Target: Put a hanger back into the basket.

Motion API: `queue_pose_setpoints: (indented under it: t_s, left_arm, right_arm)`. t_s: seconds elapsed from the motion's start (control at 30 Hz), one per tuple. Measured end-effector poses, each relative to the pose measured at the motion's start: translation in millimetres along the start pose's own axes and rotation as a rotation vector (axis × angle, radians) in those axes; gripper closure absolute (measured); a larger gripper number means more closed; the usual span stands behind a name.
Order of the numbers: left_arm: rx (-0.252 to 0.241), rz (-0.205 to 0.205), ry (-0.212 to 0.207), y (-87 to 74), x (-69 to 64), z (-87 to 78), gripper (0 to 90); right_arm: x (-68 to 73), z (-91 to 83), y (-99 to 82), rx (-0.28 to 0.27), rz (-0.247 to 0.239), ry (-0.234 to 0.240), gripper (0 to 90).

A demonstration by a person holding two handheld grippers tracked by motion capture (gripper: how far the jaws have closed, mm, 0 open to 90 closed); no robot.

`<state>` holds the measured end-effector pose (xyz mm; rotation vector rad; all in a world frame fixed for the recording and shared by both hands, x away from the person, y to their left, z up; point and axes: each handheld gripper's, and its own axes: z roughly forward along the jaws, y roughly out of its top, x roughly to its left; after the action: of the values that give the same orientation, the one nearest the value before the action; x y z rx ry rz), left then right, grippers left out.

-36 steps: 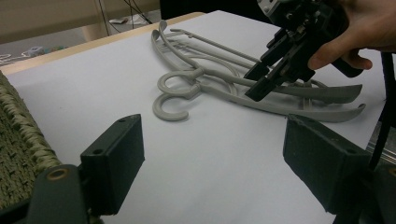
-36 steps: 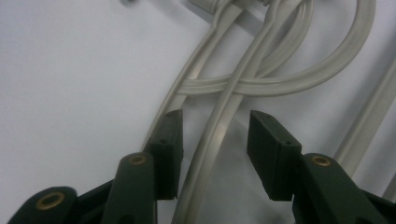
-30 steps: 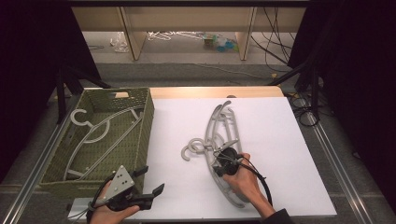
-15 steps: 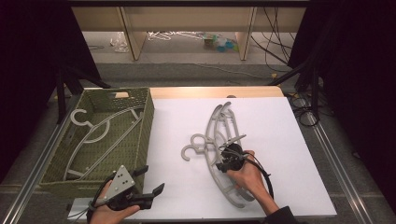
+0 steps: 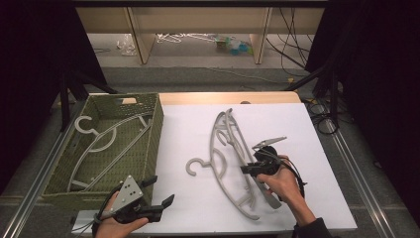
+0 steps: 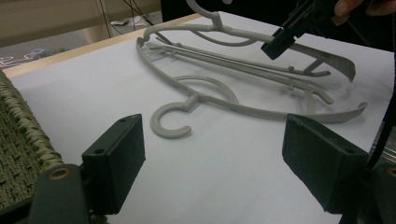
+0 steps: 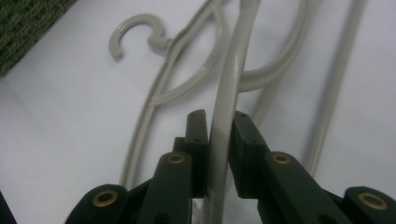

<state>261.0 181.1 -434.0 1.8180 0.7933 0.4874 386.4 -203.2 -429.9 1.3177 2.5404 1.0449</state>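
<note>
Right gripper clamped on the upper hanger, left one waiting at the near edge.

By the table's left edge, the green basket (image 5: 157, 130) kept its one hanger. The left gripper (image 5: 159, 192) stayed put, jaws apart and empty. The lower hanger (image 5: 218, 171) lay mid-sheet, unmoved. The right gripper (image 5: 247, 169) had just been closing, and its jaws pinched the upper hanger (image 7: 223, 116); since a second ago it had shifted and lifted that hanger's near end.
</note>
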Motion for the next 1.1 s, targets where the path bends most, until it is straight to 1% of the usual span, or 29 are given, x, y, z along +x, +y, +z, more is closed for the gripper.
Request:
queue_pose_setpoints:
  t_s: [0.03,0.07,0.13,0.17,0.2,0.23,0.3,0.33,0.37,0.4,0.43,0.47,0.53,0.57,0.6,0.63,0.67,0.7,0.73,0.77,0.8,0.83,0.87,0.9,0.93,0.97,1.0,1.03,1.1]
  left_arm:
    - [0.002,0.009,-0.002,0.2,0.3,-0.2,21.0]
    - [0.002,0.005,0.001,0.4,0.3,-0.1,20.9]
    - [0.002,-0.001,0.002,0.1,0.3,0.5,20.9]
    - [0.003,0.002,0.001,0.0,0.3,0.7,21.1]
    - [0.004,0.004,0.001,0.0,0.1,0.7,21.1]
    - [0.005,0.000,0.002,0.4,0.1,1.0,21.0]
    - [0.001,0.003,0.000,0.4,0.4,2.1,20.9]
    - [0.008,-0.011,0.000,0.5,-0.7,4.1,20.9]
    - [0.016,-0.007,-0.001,0.9,-2.3,6.3,20.8]
    - [0.025,0.009,-0.004,1.8,-4.7,8.9,20.8]
    - [0.033,0.029,-0.006,3.3,-7.1,10.7,20.9]
    - [0.031,0.039,-0.018,6.4,-10.4,15.9,20.9]
    - [0.030,0.049,-0.016,8.6,-12.6,18.0,21.1]
    - [0.011,0.094,-0.022,14.6,-15.4,23.4,21.4]
    - [0.016,0.123,-0.012,17.3,-15.8,24.1,21.6]
    - [0.016,0.123,-0.012,17.3,-15.8,24.1,21.6]
    - [0.017,0.143,-0.008,21.3,-17.9,26.5,21.6]
    - [0.015,0.156,-0.013,24.2,-19.2,29.2,21.6]
    - [0.029,0.169,-0.010,27.5,-20.8,31.2,21.6]
    - [0.072,0.182,-0.045,33.2,-22.7,38.3,20.8]
    - [0.072,0.182,-0.045,33.2,-22.7,38.3,20.8]
    - [0.071,0.195,-0.039,35.9,-23.6,42.6,21.8]
    - [0.071,0.201,-0.041,37.4,-23.8,45.1,21.8]
    - [0.087,0.211,-0.059,39.4,-23.9,48.4,24.3]
    - [0.096,0.225,-0.069,40.9,-24.5,51.7,24.3]
    - [0.096,0.227,-0.082,41.6,-25.2,55.4,24.1]
    - [0.117,0.235,-0.105,42.4,-25.2,59.9,25.7]
    - [0.127,0.242,-0.115,42.5,-25.3,62.2,27.3]
    - [0.150,0.276,-0.121,42.1,-25.0,67.1,28.3]
  right_arm:
    - [-2.1,-2.7,-0.2,-0.006,0.003,0.002,81.5]
    - [-6.1,-9.5,-0.4,-0.033,0.003,0.018,81.7]
    - [-7.1,-11.8,-0.1,-0.042,0.006,0.029,81.8]
    - [-7.7,-19.6,1.6,-0.022,-0.015,0.039,81.8]
    - [-7.7,-19.6,1.6,-0.022,-0.015,0.039,81.8]
    - [-7.1,-23.2,1.8,-0.024,-0.045,0.053,81.8]
    - [-6.0,-27.1,1.6,-0.026,-0.061,0.066,81.8]
    - [-6.0,-27.1,1.6,-0.026,-0.061,0.066,81.8]
    - [-4.7,-30.7,1.0,-0.023,-0.079,0.084,81.8]
    - [-3.7,-32.7,0.0,-0.028,-0.089,0.105,81.8]
    - [-0.7,-35.9,-2.3,-0.052,-0.100,0.137,81.8]
    - [1.1,-38.1,-3.4,-0.052,-0.105,0.148,81.8]
    - [3.6,-41.0,-5.7,-0.055,-0.122,0.177,81.8]
    - [4.8,-42.0,-7.8,-0.063,-0.141,0.203,81.8]
    - [6.8,-43.4,-9.6,-0.062,-0.141,0.219,81.8]
    - [6.8,-43.4,-9.6,-0.062,-0.141,0.219,81.8]
    - [10.7,-45.5,-13.0,-0.050,-0.157,0.249,81.8]
    - [10.7,-45.5,-13.0,-0.050,-0.157,0.249,81.8]
    - [12.5,-45.7,-14.6,-0.048,-0.183,0.261,81.8]
    - [17.3,-47.2,-18.3,-0.036,-0.212,0.296,81.8]
    - [17.3,-47.2,-18.3,-0.036,-0.212,0.296,81.8]
    - [22.9,-47.4,-22.5,-0.023,-0.249,0.327,81.7]
    - [22.9,-47.4,-22.5,-0.023,-0.249,0.327,81.7]
    - [27.7,-47.3,-25.0,0.003,-0.279,0.351,81.7]
    - [27.7,-47.3,-25.0,0.003,-0.279,0.351,81.7]
    - [30.4,-46.5,-26.3,0.006,-0.298,0.360,81.7]
    - [36.3,-46.1,-27.7,0.026,-0.335,0.382,81.7]
    - [38.7,-46.1,-28.1,0.030,-0.342,0.390,81.7]
    - [41.4,-45.9,-28.5,0.039,-0.354,0.403,81.7]
